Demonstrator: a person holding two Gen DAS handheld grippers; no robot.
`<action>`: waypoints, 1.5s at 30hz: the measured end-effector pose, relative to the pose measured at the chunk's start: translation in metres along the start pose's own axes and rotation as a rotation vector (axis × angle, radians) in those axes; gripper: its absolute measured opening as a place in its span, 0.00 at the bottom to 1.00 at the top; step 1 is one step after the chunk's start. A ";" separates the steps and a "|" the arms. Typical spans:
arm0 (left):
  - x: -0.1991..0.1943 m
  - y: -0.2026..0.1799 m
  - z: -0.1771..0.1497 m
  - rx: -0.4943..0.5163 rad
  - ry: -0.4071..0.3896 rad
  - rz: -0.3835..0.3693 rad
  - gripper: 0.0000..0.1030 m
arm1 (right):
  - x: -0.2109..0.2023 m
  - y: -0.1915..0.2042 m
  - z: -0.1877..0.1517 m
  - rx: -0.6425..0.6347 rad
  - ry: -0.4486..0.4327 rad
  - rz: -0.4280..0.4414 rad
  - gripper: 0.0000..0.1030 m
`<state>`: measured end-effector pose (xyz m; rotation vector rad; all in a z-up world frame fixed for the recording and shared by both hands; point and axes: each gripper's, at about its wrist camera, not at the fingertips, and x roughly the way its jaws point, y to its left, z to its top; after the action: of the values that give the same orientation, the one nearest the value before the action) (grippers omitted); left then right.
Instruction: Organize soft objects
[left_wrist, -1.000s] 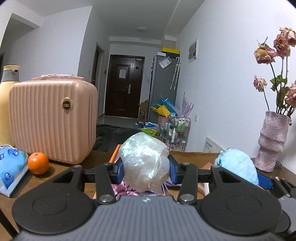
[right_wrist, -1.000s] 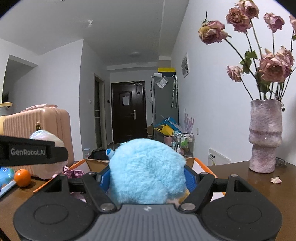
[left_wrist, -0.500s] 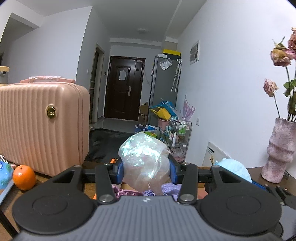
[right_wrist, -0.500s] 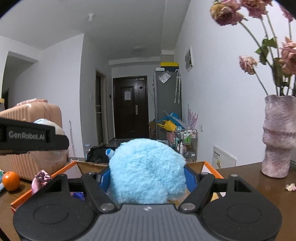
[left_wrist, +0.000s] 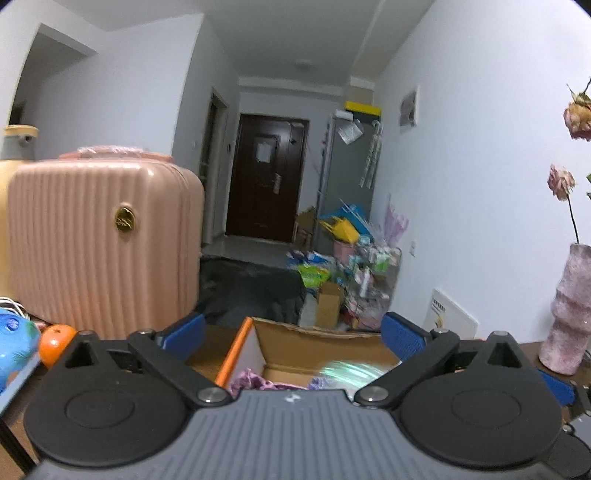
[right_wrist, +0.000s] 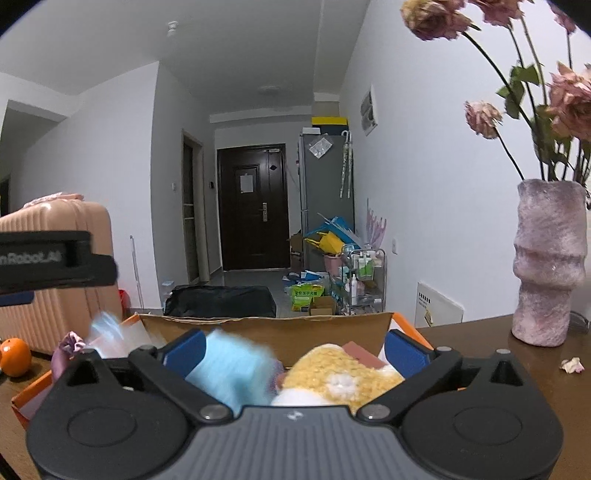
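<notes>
An orange-edged cardboard box (left_wrist: 325, 334) (right_wrist: 266, 326) stands on the table right in front of both grippers. My left gripper (left_wrist: 293, 332) is open and empty above it. The iridescent pearly bundle (left_wrist: 347, 371) lies blurred inside the box beside a purple soft item (left_wrist: 251, 380). My right gripper (right_wrist: 293, 349) is open over the box. The fluffy blue ball (right_wrist: 232, 373) sits blurred below the jaws, next to a yellow knitted plush (right_wrist: 343, 371).
A pink ribbed suitcase (left_wrist: 99, 243) stands at the left with an orange (left_wrist: 55, 343) in front of it. A pink vase (right_wrist: 546, 266) with dried roses stands at the right on the brown table (right_wrist: 517, 354). The left gripper's body (right_wrist: 55, 260) crosses the right view.
Both grippers have opened. The pearly bundle and the blue ball have dropped from the jaws into the box.
</notes>
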<state>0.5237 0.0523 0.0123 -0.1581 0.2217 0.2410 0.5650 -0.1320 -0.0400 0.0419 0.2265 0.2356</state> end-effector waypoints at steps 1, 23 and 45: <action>-0.002 0.000 0.000 0.005 -0.007 0.003 1.00 | -0.001 -0.002 0.000 0.005 -0.002 -0.004 1.00; -0.059 0.017 0.001 0.013 -0.045 0.016 1.00 | -0.056 -0.023 0.002 0.032 -0.031 -0.024 1.00; -0.181 0.037 -0.001 0.068 -0.049 -0.007 1.00 | -0.189 -0.018 0.012 0.026 -0.029 0.017 1.00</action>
<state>0.3425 0.0483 0.0490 -0.0855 0.1799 0.2297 0.3934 -0.1943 0.0118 0.0734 0.2000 0.2485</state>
